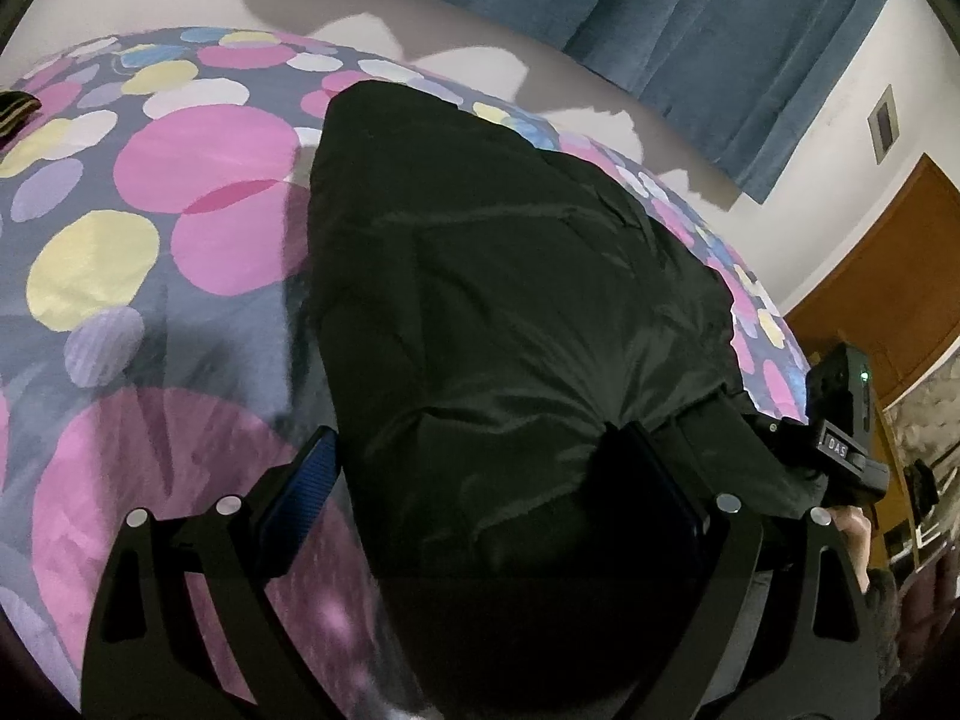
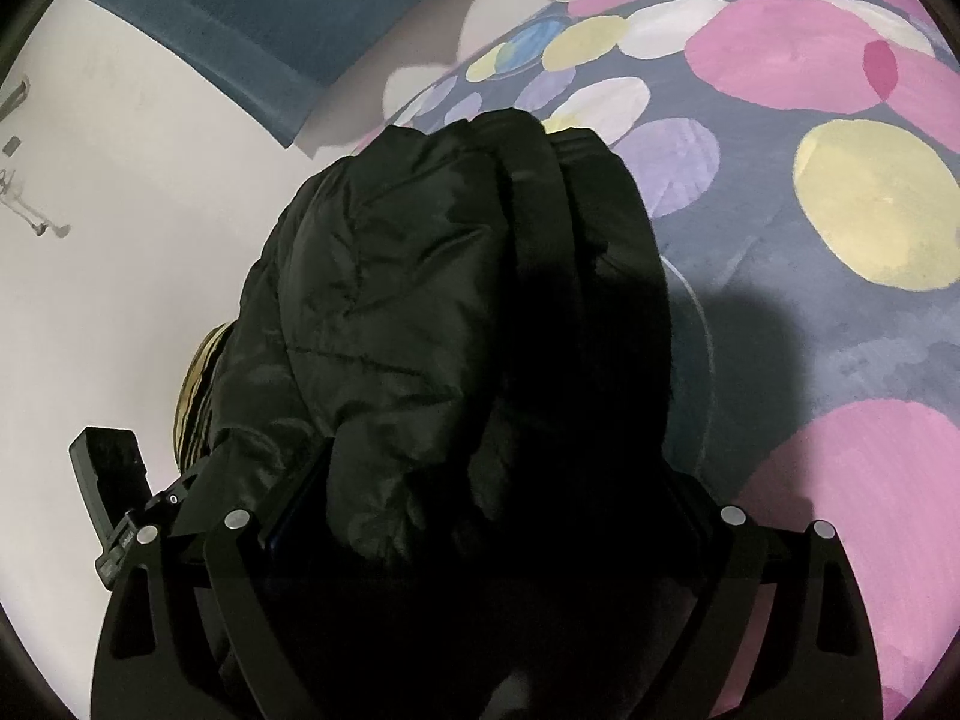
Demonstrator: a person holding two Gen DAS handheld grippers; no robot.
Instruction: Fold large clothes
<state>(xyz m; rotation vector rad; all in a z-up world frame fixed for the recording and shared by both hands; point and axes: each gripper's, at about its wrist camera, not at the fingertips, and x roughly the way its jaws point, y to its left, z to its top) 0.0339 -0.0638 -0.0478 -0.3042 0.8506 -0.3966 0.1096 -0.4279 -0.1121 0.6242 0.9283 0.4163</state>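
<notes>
I think I am in the middle of the folding, not at its end. The black padded jacket (image 1: 510,276) lies on the bed cover with coloured circles (image 1: 198,180), already gathered into a long, narrow bundle, so at least one fold along its length seems to be made; what is left, in my judgement, is to bring the near end over the far end and to flatten the whole. My left gripper (image 1: 474,480) has the near end of the jacket between its fingers: the fabric fills the gap, the right finger presses into it, but the left blue pad (image 1: 309,474) stands a little apart from the cloth, so I cannot tell surely if the grip is clenched or only loose. My right gripper (image 2: 480,516) holds a thick bunch of the same jacket (image 2: 420,276); the padding bulges out between both fingers and is lifted above the cover, so here I judge the grip as firm. In the left view I see my right gripper's body at the right edge, just beside the jacket's corner. About containers: I see no basket, box or drawer in either view. A striped cloth (image 2: 198,384) shows behind the jacket, partly hidden.
</notes>
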